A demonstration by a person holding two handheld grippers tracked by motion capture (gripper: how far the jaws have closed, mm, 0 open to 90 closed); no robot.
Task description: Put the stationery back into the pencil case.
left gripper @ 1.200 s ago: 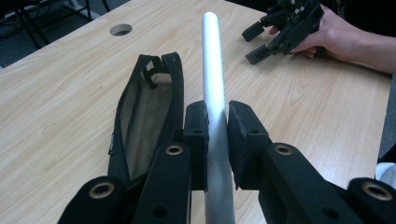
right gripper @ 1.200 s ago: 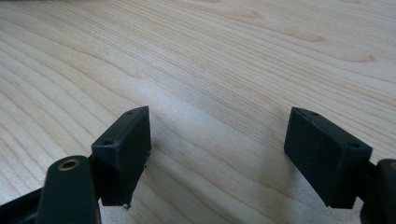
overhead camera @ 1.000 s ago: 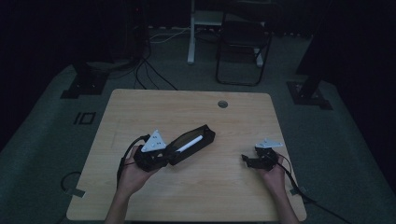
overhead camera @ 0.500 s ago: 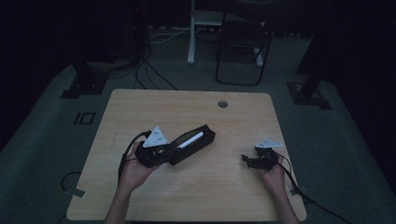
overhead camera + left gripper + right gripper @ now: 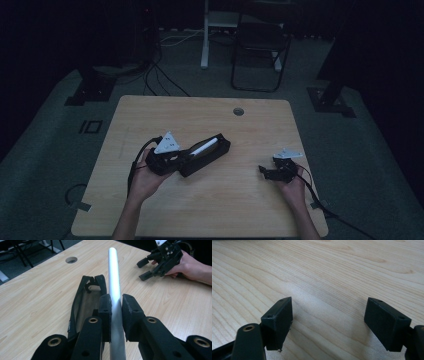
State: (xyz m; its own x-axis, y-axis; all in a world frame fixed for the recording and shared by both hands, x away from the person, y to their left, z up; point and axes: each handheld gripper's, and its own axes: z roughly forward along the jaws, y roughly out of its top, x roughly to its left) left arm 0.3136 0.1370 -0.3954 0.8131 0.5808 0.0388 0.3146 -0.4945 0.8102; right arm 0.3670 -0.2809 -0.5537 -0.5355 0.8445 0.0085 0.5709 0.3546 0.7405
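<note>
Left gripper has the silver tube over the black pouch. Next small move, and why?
Probably lower the tube into the open pouch. The left gripper clamps it just above and beside the opening, while the right gripper sits open and apart on the table.

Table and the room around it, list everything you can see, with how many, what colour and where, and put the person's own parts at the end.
Table: one, light wood, centre of the high view, with a round hole near its far edge.
Pouch: one, black, open, lying on the table left of centre.
Tube: one, silver, clamped in the left gripper, over the pouch's right edge.
Chair: one, dark, on the floor beyond the table.
White post: one, on the floor left of the chair.
Stand bases: two, black, on the floor beside the table's far corners.
Left gripper: one, black, shut on the tube.
Right gripper: one, black, jaws wide apart, low over bare table at the right.
Hands: two, from the near edge.
</note>
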